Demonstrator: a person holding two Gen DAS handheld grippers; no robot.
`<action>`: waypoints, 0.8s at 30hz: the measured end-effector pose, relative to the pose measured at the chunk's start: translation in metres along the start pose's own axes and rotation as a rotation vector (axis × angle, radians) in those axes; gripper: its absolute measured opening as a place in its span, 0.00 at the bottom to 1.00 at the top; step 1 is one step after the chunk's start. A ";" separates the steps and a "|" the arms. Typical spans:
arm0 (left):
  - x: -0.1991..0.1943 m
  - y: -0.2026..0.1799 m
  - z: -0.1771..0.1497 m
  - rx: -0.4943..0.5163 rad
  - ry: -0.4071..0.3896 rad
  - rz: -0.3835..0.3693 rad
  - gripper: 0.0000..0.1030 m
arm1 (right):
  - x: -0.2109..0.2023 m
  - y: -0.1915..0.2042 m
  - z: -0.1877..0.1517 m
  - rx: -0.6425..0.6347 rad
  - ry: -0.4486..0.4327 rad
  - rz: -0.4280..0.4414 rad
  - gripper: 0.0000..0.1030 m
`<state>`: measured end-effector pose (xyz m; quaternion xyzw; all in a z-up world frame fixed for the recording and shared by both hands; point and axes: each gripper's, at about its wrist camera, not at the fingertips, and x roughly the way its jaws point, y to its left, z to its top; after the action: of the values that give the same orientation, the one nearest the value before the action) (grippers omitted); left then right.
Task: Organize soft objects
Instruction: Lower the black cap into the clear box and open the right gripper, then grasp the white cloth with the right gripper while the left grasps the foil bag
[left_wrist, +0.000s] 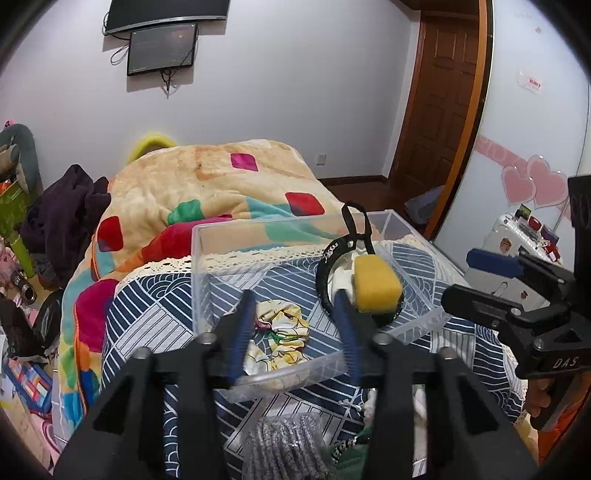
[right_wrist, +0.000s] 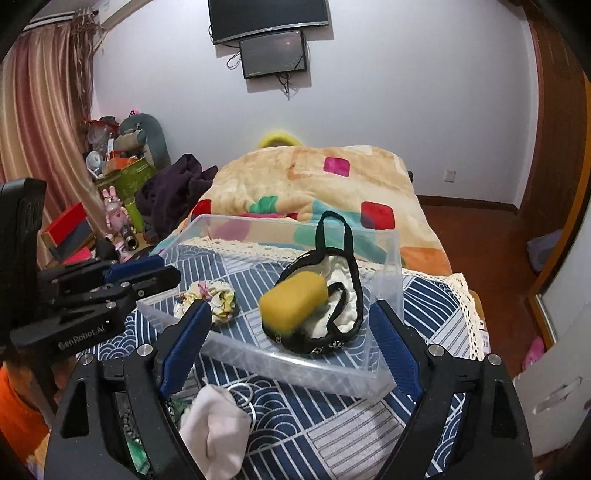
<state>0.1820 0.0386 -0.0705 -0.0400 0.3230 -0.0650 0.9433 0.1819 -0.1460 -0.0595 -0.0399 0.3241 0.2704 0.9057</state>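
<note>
- I have a clear plastic bin (right_wrist: 384, 280) sitting on the blue patterned bedspread (right_wrist: 424, 314), and I judge the sorting partly done: three soft things already lie inside it.
- In the bin, the yellow sponge (right_wrist: 293, 301) rests on a black-trimmed white cloth bag (right_wrist: 343, 306) toward the right, and a floral scrunchie (right_wrist: 210, 297) lies toward the left.
- My left gripper (left_wrist: 295, 325) hangs over the bin's near edge, its jaws moderately apart with nothing between them.
- My right gripper (right_wrist: 291, 347) is spread wide and empty, straddling the bin's near wall.
- Still left, as I read it: a white sock-like piece (right_wrist: 218, 432) on the near side of the bin, outside it, plus a grey knitted item (left_wrist: 284, 443) and something green (left_wrist: 354, 450) beside it.
- The near pile is cut off by the gripper bodies, so I cannot tell how many pieces remain.
- A thin wire ring (right_wrist: 243, 397) near the sock is hard to identify.
</note>
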 end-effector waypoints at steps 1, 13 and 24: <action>-0.004 0.000 -0.001 0.001 -0.006 0.003 0.51 | -0.001 -0.001 -0.001 0.005 0.001 0.003 0.83; -0.058 -0.012 -0.034 0.077 -0.086 0.055 0.92 | -0.026 -0.002 -0.028 0.042 -0.023 0.029 0.83; -0.054 -0.003 -0.085 0.040 0.015 0.073 0.93 | -0.015 0.024 -0.065 0.026 0.067 0.092 0.83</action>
<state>0.0875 0.0409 -0.1047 -0.0090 0.3299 -0.0374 0.9432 0.1230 -0.1480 -0.0994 -0.0221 0.3591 0.3059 0.8815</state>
